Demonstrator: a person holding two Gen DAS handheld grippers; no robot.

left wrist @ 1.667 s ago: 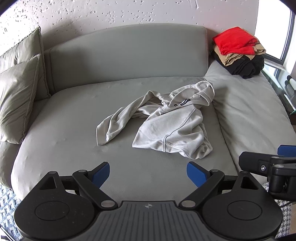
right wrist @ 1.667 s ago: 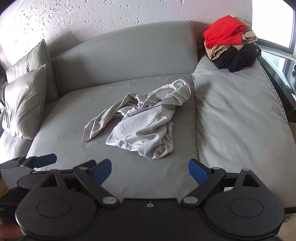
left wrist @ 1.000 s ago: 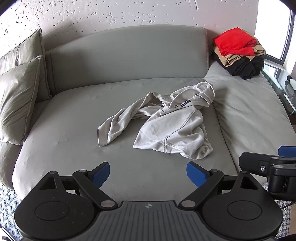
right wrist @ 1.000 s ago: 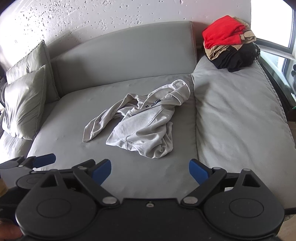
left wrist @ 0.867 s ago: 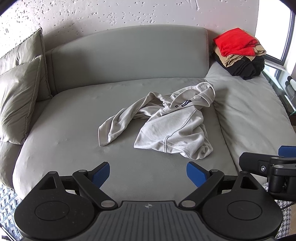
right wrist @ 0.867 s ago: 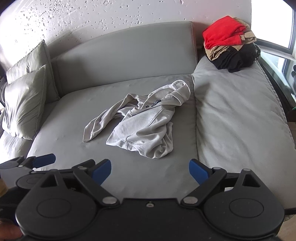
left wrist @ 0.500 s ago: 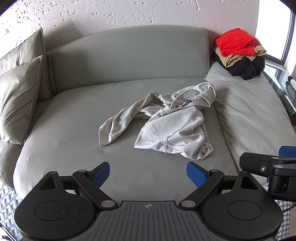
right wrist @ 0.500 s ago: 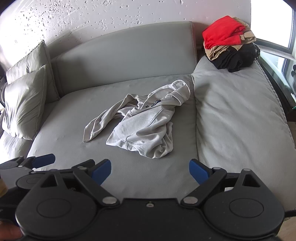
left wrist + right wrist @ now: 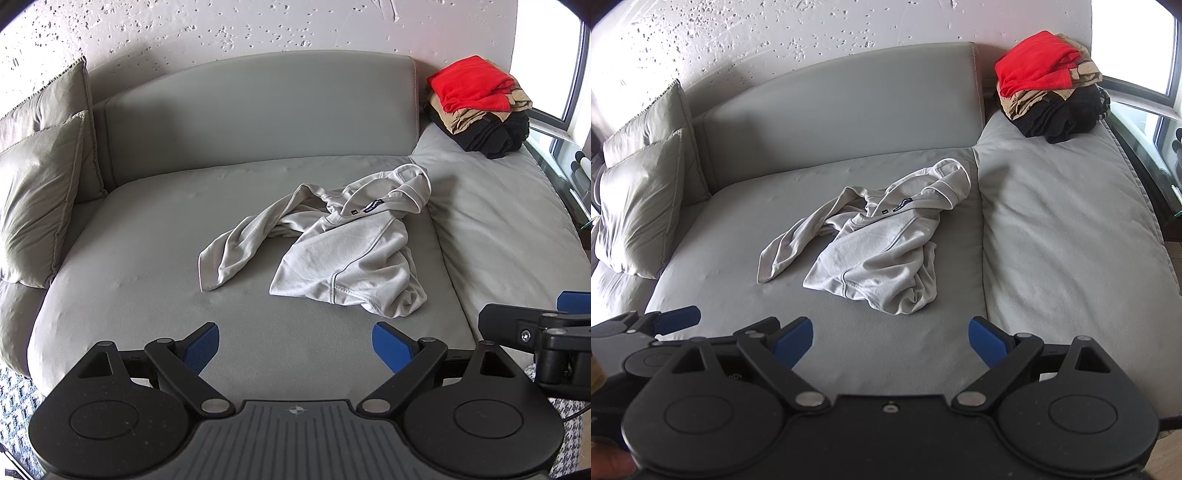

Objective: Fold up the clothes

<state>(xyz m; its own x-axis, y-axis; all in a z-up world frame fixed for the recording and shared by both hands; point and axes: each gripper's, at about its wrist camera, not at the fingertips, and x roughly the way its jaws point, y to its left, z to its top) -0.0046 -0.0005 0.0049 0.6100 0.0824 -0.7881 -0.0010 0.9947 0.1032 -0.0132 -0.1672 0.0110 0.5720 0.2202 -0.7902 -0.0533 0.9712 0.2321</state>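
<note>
Hovering wide open, empty: left gripper [image 9: 295, 341], right gripper [image 9: 891, 338]. Grey hoodie [image 9: 332, 247] crumpled ahead of fingertips; soft, light, floppy. Grab hem corners.

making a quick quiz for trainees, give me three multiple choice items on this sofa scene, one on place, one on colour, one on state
1. Where is the pile of clothes?
A. far right corner of the sofa
B. on the cushions
C. on the floor

2. What colour is the pile's top garment?
A. black
B. red
C. tan

3. How is the light grey hoodie?
A. neatly folded
B. held in the tongs
C. crumpled, one sleeve flung out

Answers: 1 A, it sits by the window; 2 B, red lies over tan and black; 3 C, both left tongs and right tongs are open, short of it.
</note>
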